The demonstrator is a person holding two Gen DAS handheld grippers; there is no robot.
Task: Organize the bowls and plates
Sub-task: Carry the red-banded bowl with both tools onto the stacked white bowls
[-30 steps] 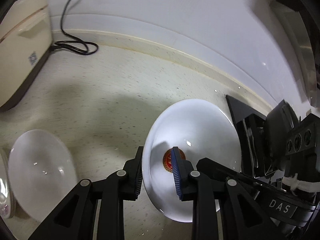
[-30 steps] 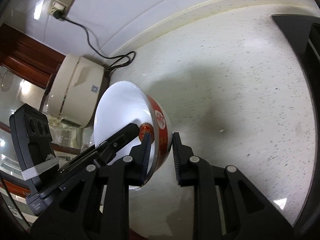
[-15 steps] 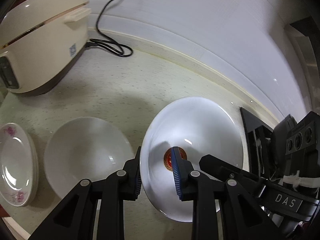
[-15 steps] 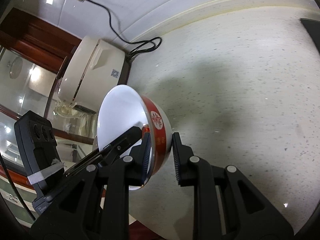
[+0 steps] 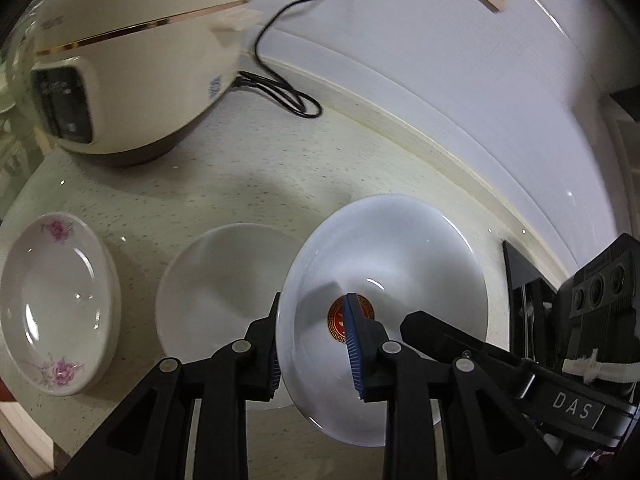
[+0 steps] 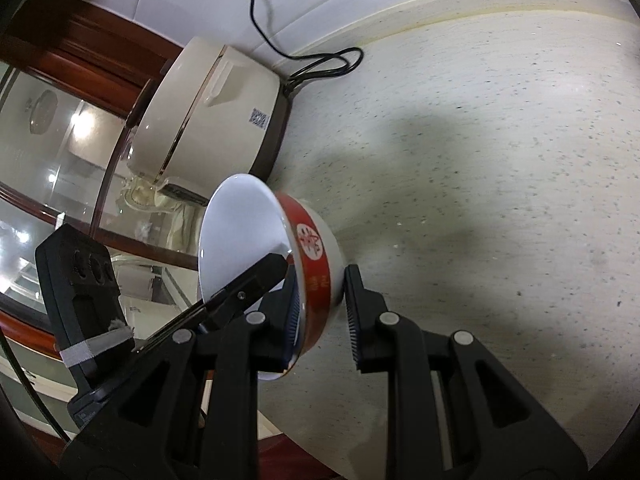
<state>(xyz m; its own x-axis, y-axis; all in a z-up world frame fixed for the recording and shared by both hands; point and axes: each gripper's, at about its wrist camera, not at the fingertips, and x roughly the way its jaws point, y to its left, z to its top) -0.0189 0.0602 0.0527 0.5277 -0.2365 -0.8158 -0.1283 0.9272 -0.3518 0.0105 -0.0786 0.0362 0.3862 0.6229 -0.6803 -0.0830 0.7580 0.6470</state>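
Both grippers were clamped on the same red-banded bowl (image 5: 384,280), left gripper (image 5: 314,348) on one side of the rim, right gripper (image 6: 324,312) on the other, carrying it above the speckled counter (image 6: 500,160). A plain white bowl (image 5: 216,288) and flowered plates (image 5: 52,300) sat just beside it near the counter's front edge, rice cooker (image 5: 132,68) behind; open counter lay toward the wall.

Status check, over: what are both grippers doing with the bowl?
Left hand-held gripper and right hand-held gripper both clamp the red-banded white ceramic bowl, held off the counter. Plain white bowl beside it; path unobstructed.
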